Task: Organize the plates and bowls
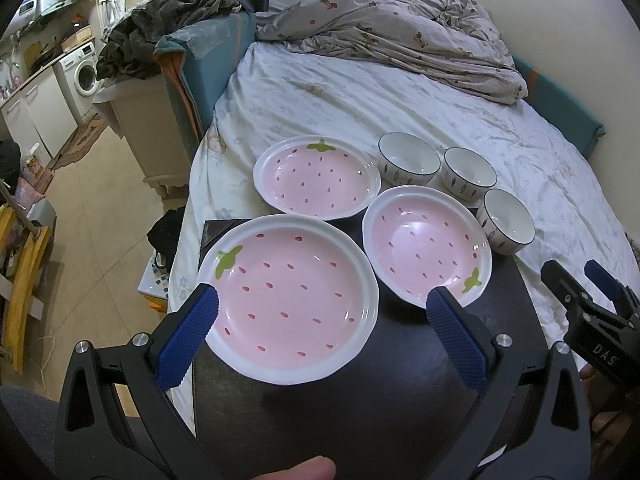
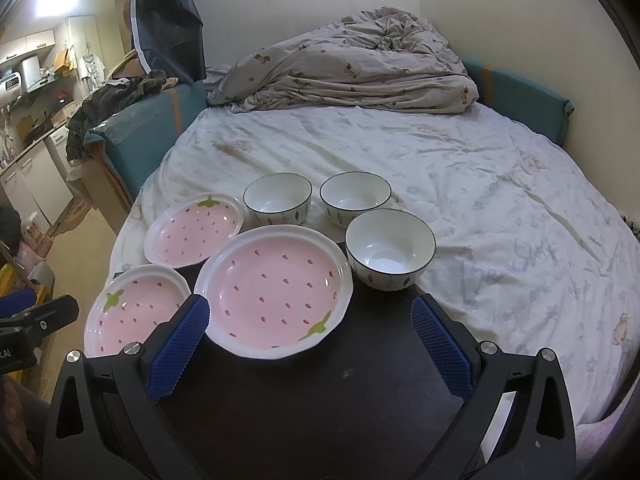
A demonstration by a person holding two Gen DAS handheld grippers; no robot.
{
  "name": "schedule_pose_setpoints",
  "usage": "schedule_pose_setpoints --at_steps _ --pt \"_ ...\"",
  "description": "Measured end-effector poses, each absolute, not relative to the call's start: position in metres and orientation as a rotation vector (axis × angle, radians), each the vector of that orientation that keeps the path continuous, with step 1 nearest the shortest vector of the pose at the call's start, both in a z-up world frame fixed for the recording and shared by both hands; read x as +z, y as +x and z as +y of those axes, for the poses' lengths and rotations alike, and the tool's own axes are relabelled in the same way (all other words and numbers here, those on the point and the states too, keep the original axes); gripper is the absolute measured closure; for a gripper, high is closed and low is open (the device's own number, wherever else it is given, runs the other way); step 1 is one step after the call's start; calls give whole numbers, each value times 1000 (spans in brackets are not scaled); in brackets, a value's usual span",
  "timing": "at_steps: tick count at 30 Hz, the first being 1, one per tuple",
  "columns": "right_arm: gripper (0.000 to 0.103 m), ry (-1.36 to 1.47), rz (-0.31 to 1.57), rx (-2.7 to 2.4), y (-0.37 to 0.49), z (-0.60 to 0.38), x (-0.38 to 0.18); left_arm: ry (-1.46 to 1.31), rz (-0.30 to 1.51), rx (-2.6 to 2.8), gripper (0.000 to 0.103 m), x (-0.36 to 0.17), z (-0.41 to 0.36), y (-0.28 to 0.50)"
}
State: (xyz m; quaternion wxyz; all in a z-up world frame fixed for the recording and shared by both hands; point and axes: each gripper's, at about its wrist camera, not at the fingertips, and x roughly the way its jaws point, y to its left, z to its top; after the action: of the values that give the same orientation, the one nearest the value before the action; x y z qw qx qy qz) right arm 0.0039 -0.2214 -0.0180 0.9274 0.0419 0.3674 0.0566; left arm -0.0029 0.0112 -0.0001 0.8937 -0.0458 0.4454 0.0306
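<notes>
Six dishes sit before me at the near end of a wide bed with a pale flowered sheet (image 2: 460, 184), most of them on a dark, flat board (image 2: 320, 392) laid over the sheet. Largest are three pink, strawberry-patterned ceramic plates with white rims: one nearest on the left (image 1: 288, 300), one to its right (image 1: 426, 246), one farther back (image 1: 316, 178). Smaller are three white ceramic bowls with dark rims, two side by side at the far edge (image 2: 278, 200) (image 2: 354, 196) and one nearer on the right (image 2: 390, 248). My left gripper (image 1: 320, 308) hovers with its blue pads wide apart over the nearest plate. My right gripper (image 2: 310, 312) is likewise spread and empty, near the right plate.
</notes>
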Motion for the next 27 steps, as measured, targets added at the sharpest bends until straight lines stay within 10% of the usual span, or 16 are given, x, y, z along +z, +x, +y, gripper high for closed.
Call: schedule_pose_setpoints --at_steps 27 --pt "0 287 1110 420 67 -182 -55 -311 1267 207 1 -66 130 95"
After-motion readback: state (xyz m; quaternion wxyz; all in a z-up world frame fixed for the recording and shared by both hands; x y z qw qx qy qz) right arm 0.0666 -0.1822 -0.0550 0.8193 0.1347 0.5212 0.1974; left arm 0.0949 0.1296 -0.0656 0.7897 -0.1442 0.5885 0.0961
